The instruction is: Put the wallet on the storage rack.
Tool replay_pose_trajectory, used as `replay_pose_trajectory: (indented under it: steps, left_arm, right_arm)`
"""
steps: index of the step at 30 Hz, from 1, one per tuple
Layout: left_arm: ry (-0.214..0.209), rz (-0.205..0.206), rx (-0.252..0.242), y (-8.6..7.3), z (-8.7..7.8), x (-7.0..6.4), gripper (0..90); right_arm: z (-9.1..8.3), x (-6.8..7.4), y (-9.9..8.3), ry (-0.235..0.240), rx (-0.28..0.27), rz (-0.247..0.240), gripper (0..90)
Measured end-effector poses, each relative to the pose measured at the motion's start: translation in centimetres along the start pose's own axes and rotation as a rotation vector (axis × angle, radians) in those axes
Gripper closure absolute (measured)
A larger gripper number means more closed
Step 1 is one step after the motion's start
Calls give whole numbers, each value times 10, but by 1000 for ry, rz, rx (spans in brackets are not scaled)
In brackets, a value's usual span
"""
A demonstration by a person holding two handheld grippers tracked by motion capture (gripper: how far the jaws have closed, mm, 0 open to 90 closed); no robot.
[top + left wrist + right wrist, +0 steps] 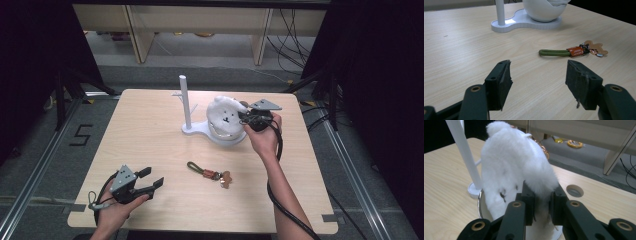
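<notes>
A white plush toy with a small face (223,114) (511,172) sits in the bowl of a white stand (220,136) with an upright post (184,100). My right gripper (245,118) (541,205) is shut on the plush's right edge, just above the bowl. A green cord keychain with an orange tag and a tan charm (210,173) (571,51) lies flat on the table in front of the stand. My left gripper (152,181) (537,82) is open near the table's front left corner, jaws pointing toward the keychain, with nothing between them.
The wooden table (150,135) has a round hole (574,190) near its far right. Beyond the far edge are shelf legs (140,35) and cables on the floor. Black stands flank the table on both sides.
</notes>
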State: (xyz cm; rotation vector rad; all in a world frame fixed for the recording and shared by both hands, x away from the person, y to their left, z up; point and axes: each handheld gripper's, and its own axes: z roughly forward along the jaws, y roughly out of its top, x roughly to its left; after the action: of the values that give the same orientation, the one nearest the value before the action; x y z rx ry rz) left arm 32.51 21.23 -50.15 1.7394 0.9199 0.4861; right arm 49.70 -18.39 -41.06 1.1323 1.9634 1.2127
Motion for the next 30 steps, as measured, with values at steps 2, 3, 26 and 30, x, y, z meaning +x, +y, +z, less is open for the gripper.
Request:
replay_pose_trajectory:
  steps: [2, 3, 26, 30]
  left_arm:
    - [-1, -1, -1, 0, 0, 0, 362]
    - [-1, -2, -1, 0, 0, 0, 362]
    - [-13, 10, 7, 3, 3, -3, 359]
    - [-21, 18, 6, 8, 5, -4, 357]
  right_arm:
    - [1, -1, -1, -13, 7, -19, 777]
    - [2, -2, -2, -12, 14, -22, 776]
    - [8, -3, -5, -97, 50, -64, 451]
    - [0, -3, -4, -102, 28, -15, 396]
